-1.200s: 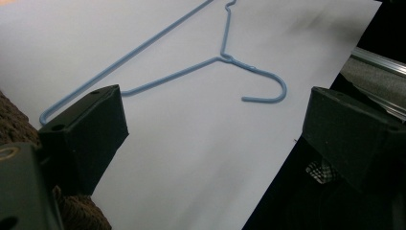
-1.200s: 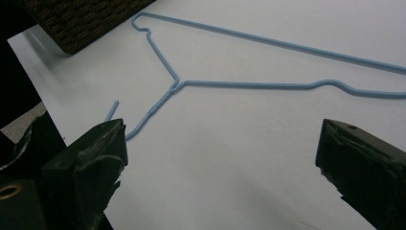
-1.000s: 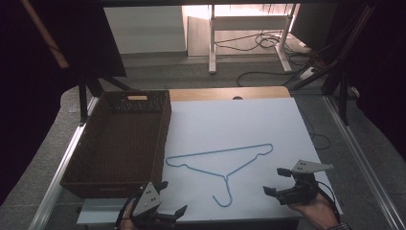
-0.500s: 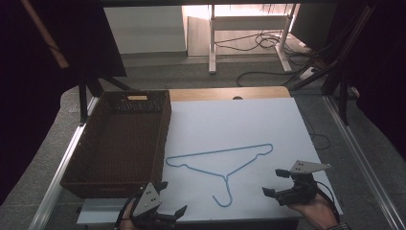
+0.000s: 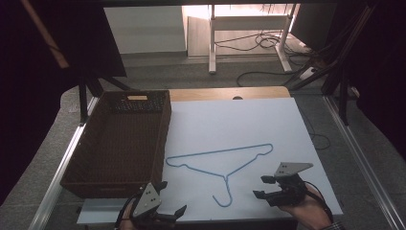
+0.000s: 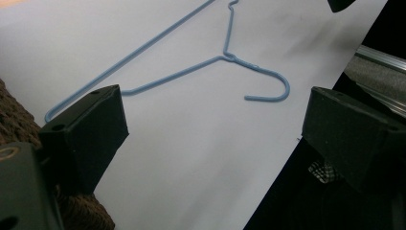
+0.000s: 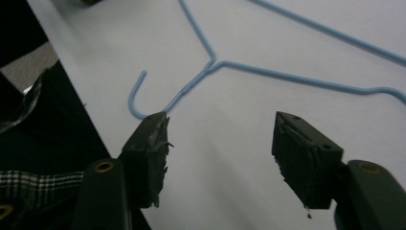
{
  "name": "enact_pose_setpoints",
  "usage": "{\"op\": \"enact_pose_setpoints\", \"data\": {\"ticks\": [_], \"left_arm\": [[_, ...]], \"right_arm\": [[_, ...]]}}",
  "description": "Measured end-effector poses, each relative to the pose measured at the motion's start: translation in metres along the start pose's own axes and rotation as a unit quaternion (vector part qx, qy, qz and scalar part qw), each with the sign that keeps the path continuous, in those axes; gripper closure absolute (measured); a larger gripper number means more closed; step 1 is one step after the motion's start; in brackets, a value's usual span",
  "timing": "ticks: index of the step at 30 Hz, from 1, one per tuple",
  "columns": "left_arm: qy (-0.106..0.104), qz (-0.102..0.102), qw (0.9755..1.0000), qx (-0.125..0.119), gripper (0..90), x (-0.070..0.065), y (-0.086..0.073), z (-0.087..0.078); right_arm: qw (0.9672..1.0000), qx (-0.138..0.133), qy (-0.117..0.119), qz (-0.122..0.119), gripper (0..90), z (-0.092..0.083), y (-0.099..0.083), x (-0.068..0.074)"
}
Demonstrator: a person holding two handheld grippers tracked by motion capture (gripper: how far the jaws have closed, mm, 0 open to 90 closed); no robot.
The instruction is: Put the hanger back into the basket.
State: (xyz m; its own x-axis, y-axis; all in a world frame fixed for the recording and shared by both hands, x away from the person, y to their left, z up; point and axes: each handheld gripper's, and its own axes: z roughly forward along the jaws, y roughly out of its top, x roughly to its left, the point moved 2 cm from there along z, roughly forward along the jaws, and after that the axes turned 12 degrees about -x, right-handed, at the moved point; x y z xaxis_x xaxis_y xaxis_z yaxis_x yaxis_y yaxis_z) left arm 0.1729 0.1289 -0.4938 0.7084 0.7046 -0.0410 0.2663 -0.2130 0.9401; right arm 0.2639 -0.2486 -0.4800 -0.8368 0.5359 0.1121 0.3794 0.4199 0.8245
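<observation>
The right hand-held gripper [image 5: 265, 187] hovers at the near right of the white worktop [image 5: 249, 124], jaws spread apart and holding nothing. The left hand-held gripper [image 5: 170, 199] sits at the near left edge, its jaws also wide apart and empty. Between them lies a light blue wire hanger [image 5: 225, 160], thin and flat on the worktop, its hook curling toward the near edge and its long bar stretching across on the far side. The hook lies just left of the right hand-held gripper, apart from both. A dark brown woven basket [image 5: 158, 139] stands at the left, just beside the hanger's left corner.
</observation>
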Motion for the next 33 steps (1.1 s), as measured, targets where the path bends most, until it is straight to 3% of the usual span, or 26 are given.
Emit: {"op": "enact_pose_setpoints", "data": {"ticks": [5,11,17,21,33], "left_arm": [[0.000,0.000,1.0000,0.001,8.3,0.000,0.000,0.000],[-0.001,0.000,1.0000,0.002,8.4,-0.001,0.000,0.001],[-0.002,0.003,1.0000,0.003,8.3,-0.001,0.000,0.002],[-0.003,0.003,1.0000,0.003,8.4,-0.001,0.001,0.001],[-0.004,0.003,1.0000,0.002,8.3,-0.001,0.001,0.001]], "right_arm": [[0.9993,0.032,0.004,-0.020,48.7,0.008,0.006,0.008],[0.9983,0.054,0.018,-0.015,58.2,0.014,0.015,0.015],[0.9943,0.093,0.031,-0.041,67.0,0.030,0.027,0.029],[0.9893,0.127,0.046,-0.056,72.2,0.047,0.035,0.041],[0.9677,0.220,0.073,-0.099,82.6,0.102,0.039,0.071]]}}
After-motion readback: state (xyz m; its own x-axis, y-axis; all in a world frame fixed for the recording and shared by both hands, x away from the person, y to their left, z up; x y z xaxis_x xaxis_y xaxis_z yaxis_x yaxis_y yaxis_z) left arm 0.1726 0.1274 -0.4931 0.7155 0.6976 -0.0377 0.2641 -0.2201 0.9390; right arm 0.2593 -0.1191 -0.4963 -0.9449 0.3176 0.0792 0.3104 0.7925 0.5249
